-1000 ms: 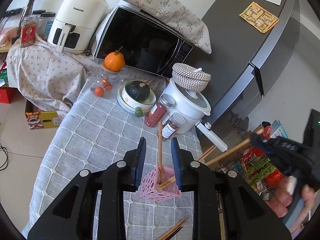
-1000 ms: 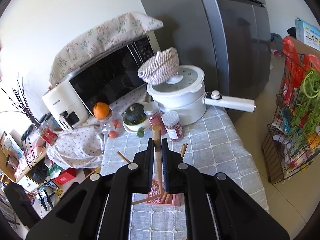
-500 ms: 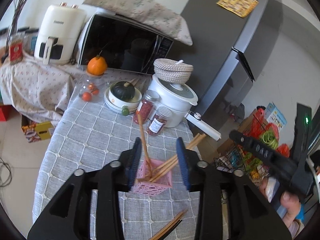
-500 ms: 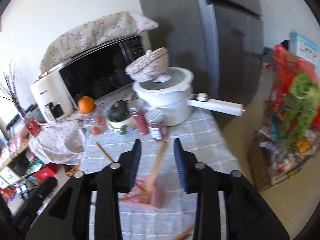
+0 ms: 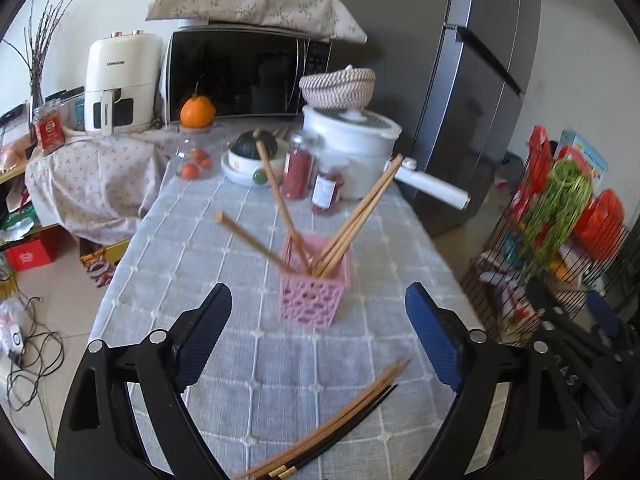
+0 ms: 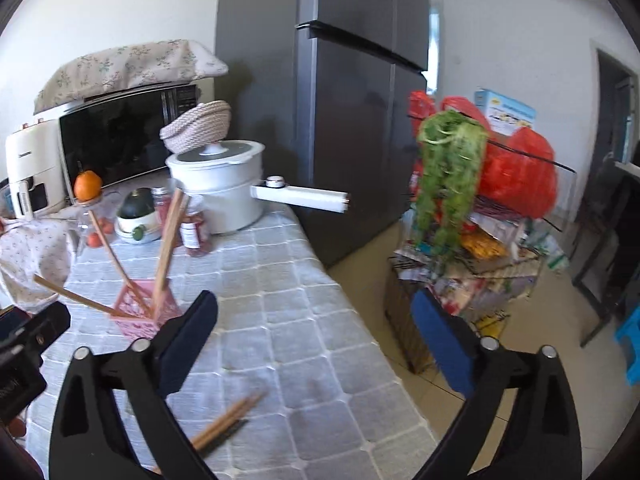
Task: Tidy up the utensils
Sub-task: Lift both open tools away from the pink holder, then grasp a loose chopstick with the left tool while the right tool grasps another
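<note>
A pink lattice holder (image 5: 314,292) (image 6: 145,312) stands on the grey checked tablecloth (image 5: 248,340) with several wooden chopsticks (image 5: 352,220) (image 6: 170,236) leaning out of it. More chopsticks, wooden and black (image 5: 340,428) (image 6: 224,428), lie flat near the table's front edge. My left gripper (image 5: 318,336) hovers in front of the holder, jaws opening wide with nothing between its fingers. My right gripper (image 6: 314,340) sits to the right of the holder, over the table's right edge, jaws opening wide and empty.
At the back stand a white pot (image 5: 352,140) with a long handle, two red jars (image 5: 298,168), a bowl with a squash (image 5: 256,148), an orange (image 5: 197,110), a microwave (image 5: 244,72) and an air fryer (image 5: 120,84). A fridge (image 6: 340,120) and a wire rack (image 6: 472,240) stand right of the table.
Both grippers let go of the chopsticks they held over the holder, opened wide and drew back and down. The released chopsticks now lean in the pink holder.
</note>
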